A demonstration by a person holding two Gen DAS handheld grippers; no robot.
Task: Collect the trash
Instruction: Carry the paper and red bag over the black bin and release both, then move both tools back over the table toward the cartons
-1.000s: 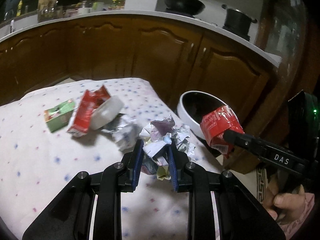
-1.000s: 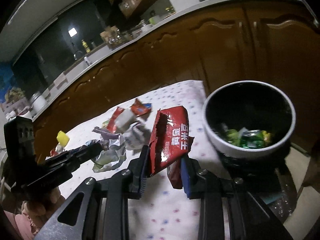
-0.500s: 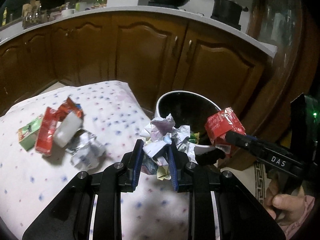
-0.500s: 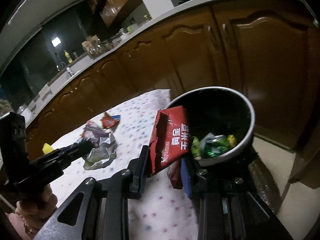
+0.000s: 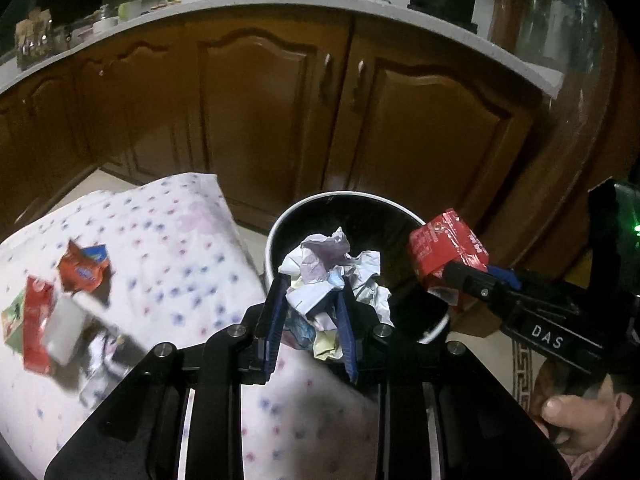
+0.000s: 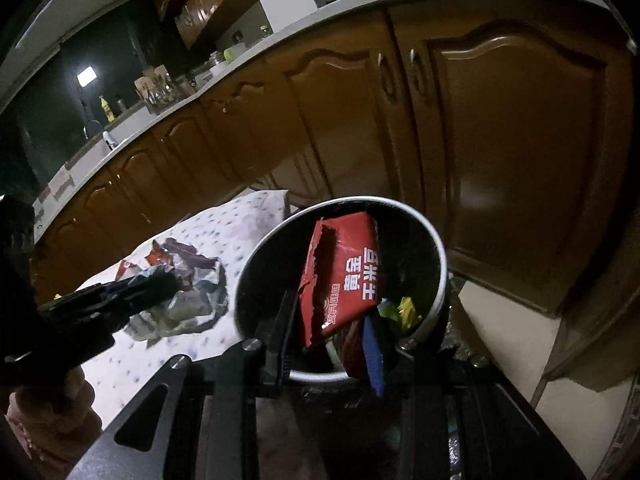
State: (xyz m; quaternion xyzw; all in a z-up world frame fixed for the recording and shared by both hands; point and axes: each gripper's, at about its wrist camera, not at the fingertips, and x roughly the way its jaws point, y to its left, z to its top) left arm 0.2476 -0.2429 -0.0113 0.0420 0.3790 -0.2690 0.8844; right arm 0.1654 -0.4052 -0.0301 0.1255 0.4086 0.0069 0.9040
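On the dotted cloth (image 5: 188,248) at left, loose wrappers (image 5: 60,312) lie blurred and hard to tell apart. The left tool (image 5: 310,316) grips a paper wad (image 5: 328,276) at the bin's (image 5: 276,232) near rim. The right tool (image 6: 332,336) pinches a red packet (image 6: 344,276) above the bin's mouth, long axis upright, torn edge at left; its lower end is hidden.

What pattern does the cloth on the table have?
White cloth with small blue and pink dots; the left wrist view shows it best.
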